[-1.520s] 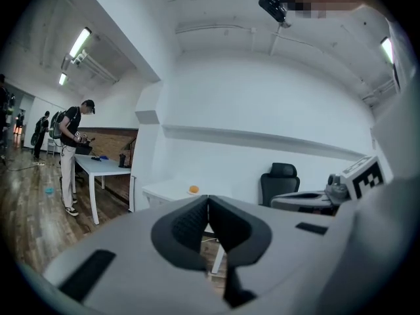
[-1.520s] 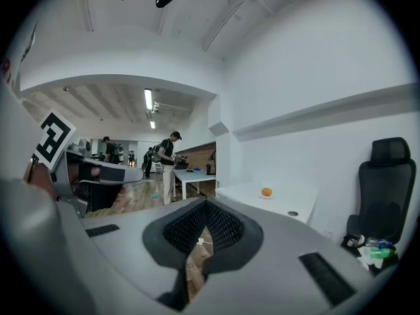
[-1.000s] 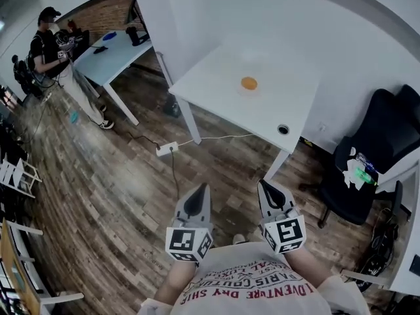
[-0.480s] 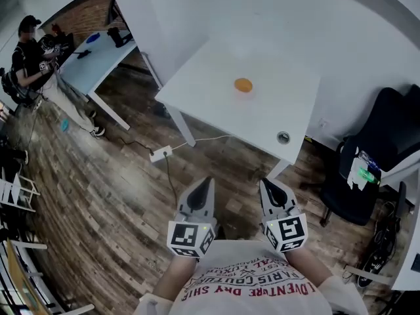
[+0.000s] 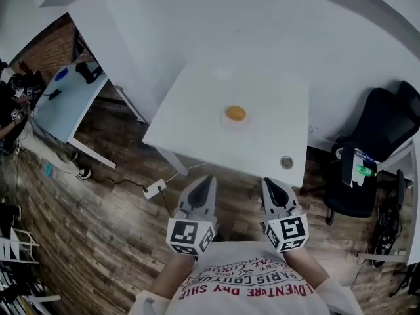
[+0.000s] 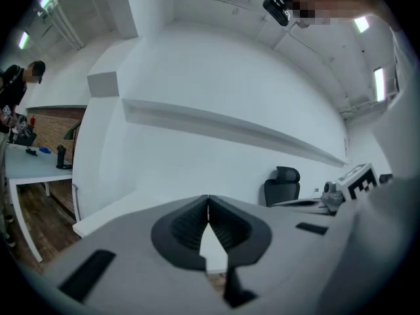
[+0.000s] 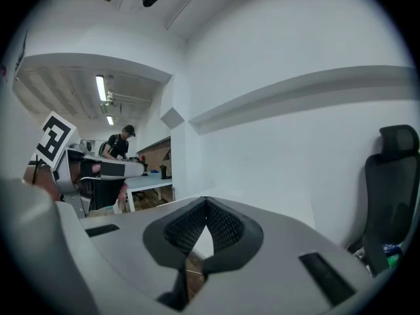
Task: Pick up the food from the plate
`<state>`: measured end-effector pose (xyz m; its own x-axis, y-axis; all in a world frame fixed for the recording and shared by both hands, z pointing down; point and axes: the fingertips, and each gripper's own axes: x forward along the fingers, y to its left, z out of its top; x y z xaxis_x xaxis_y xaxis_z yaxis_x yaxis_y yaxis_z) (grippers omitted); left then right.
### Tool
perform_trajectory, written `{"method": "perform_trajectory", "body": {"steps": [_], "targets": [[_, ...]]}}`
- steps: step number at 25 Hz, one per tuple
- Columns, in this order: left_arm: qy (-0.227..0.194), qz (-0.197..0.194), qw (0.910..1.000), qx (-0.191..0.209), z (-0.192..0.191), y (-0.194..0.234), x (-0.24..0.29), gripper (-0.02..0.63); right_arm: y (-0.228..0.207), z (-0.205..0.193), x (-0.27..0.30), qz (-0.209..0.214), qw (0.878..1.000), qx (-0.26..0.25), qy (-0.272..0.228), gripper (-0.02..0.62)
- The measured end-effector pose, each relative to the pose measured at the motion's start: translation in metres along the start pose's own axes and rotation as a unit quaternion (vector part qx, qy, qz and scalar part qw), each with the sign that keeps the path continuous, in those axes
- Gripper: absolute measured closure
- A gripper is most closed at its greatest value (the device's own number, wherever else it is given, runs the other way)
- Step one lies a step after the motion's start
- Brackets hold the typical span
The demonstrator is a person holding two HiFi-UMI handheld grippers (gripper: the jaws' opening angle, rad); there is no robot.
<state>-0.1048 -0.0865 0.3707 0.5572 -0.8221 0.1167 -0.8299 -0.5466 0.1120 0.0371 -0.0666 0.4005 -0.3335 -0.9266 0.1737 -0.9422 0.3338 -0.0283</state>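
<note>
An orange round piece of food lies on a small white plate near the middle of the white table. My left gripper and right gripper are held close to my body, short of the table's near edge, over the wooden floor. Both are shut, tips touching, with nothing between them. In the left gripper view the shut tips point over the table toward the white wall. The right gripper view shows its tips shut as well. The food does not show in either gripper view.
A round cable hole sits at the table's near right corner. A black office chair stands to the right. A power strip lies on the wood floor. A pale blue table and a person are at far left.
The table with the food has come nearer and lower in the head view as I moved toward it. Both grippers stay shut in the same place before my body.
</note>
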Motion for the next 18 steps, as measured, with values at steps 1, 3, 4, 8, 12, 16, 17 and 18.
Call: {"method": "perform_trajectory", "body": {"steps": [1, 3, 4, 8, 12, 16, 17, 18], "targets": [[-0.001, -0.008, 1.0, 0.002, 0.005, 0.012, 0.008, 0.598, 0.001, 0.005, 0.012, -0.01, 1.0, 0.002, -0.002, 0.586], [-0.003, -0.021, 0.9998, 0.003, 0.013, 0.038, 0.021, 0.598, 0.003, 0.011, 0.036, -0.028, 1.0, 0.005, -0.004, 0.586], [-0.003, -0.027, 0.9996, 0.003, 0.016, 0.05, 0.027, 0.598, 0.004, 0.013, 0.048, -0.036, 0.999, 0.008, -0.004, 0.586], [0.002, -0.041, 0.9991, 0.005, 0.02, 0.097, 0.049, 0.598, 0.015, 0.016, 0.094, -0.055, 0.998, 0.035, 0.002, 0.586], [0.004, -0.065, 0.9978, 0.005, 0.018, 0.115, 0.075, 0.598, 0.027, 0.012, 0.128, -0.054, 0.997, 0.049, 0.02, 0.586], [0.023, -0.085, 0.9961, -0.007, 0.005, 0.124, 0.103, 0.598, 0.016, 0.009, 0.151, -0.068, 0.996, 0.046, 0.03, 0.586], [0.028, -0.085, 0.9959, -0.01, 0.003, 0.128, 0.112, 0.598, 0.011, 0.009, 0.157, -0.072, 0.996, 0.049, 0.031, 0.586], [0.033, -0.086, 0.9957, -0.014, 0.002, 0.131, 0.12, 0.598, 0.005, 0.009, 0.162, -0.075, 0.995, 0.051, 0.032, 0.586]]}}
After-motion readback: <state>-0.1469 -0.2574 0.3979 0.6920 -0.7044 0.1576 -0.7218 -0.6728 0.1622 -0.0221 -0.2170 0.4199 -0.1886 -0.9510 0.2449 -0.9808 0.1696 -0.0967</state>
